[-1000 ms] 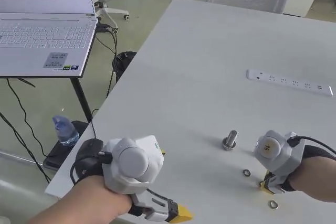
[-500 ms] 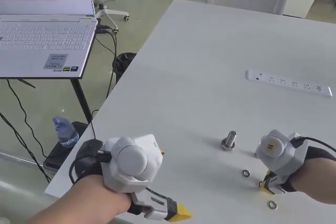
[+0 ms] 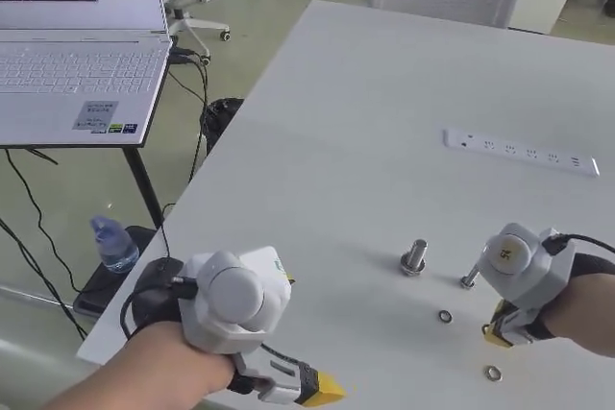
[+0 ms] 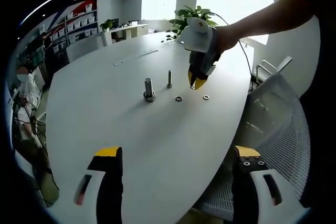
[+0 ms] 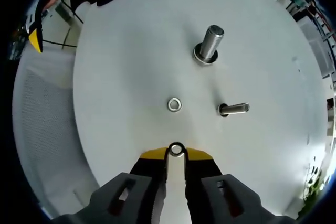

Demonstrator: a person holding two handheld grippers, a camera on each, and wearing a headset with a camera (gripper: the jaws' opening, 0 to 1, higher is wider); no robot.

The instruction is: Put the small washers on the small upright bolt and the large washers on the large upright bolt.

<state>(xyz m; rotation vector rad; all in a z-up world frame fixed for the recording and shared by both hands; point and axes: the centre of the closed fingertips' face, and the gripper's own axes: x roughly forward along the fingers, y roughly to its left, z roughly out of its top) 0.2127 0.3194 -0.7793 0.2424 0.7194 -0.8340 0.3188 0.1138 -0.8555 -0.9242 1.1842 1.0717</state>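
Washers, two in all, lie flat on the white table (image 3: 365, 93). The far washer (image 3: 445, 316) is left of the right gripper (image 3: 502, 335). The near washer (image 3: 493, 373) lies just beneath the gripper's tips, not touching them. In the right gripper view the near washer shows through the slim gap between the jaws, which stand narrow and hold nothing. The large bolt (image 3: 414, 258) stands upright beyond the far washer. The small bolt (image 3: 470, 278) stands just right of the large bolt, close beside the right gripper. The left gripper (image 4: 177, 153) hovers at the near left edge of the table, jaws wide apart and empty.
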